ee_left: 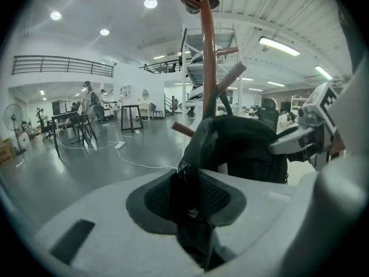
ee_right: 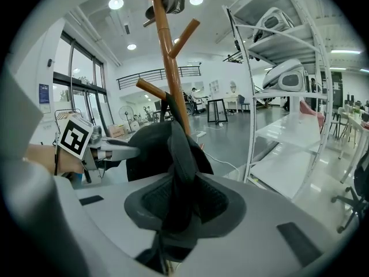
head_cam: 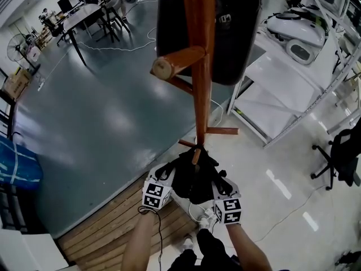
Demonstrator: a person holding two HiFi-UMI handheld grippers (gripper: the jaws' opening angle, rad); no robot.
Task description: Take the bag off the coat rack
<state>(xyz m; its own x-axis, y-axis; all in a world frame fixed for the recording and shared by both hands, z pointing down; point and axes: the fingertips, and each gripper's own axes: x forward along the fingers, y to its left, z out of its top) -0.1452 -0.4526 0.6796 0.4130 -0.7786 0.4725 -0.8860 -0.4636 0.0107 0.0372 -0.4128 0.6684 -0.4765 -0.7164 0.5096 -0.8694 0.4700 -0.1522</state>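
The black bag (head_cam: pixel 192 179) hangs low on the coat rack (head_cam: pixel 200 66), close against its wooden pole and just above the rack's feet. Its top strap (ee_right: pixel 167 104) seems to be caught over one of the upward-slanting pegs (ee_right: pixel 151 89). In the head view the bag sits between the two grippers, one at each side of it.

The left gripper (ee_left: pixel 187 198) has its jaws clamped on a fold of the bag's dark fabric beside a zip, and the cloth fills the narrow gap between the pads. The right gripper (ee_right: pixel 179 203) is closed in the same way on the bag's other side, with a thick dark fold pinched between its pads and rising toward the pole.

The step in hand looks like the grasp itself. Both sides appear secured, and the bag is not yet off its peg.

The next move probably calls for both hands to rise together, following the slant of the peg up and away from the pole, until the strap slips over the peg's tip. Keeping the two grips level should stop the bag from twisting round the pole. A sideways pull before the strap is free could tip the rack. White shelving (head_cam: pixel 271 95) stands near the rack's right side, so drawing the bag back toward the person seems the safer path
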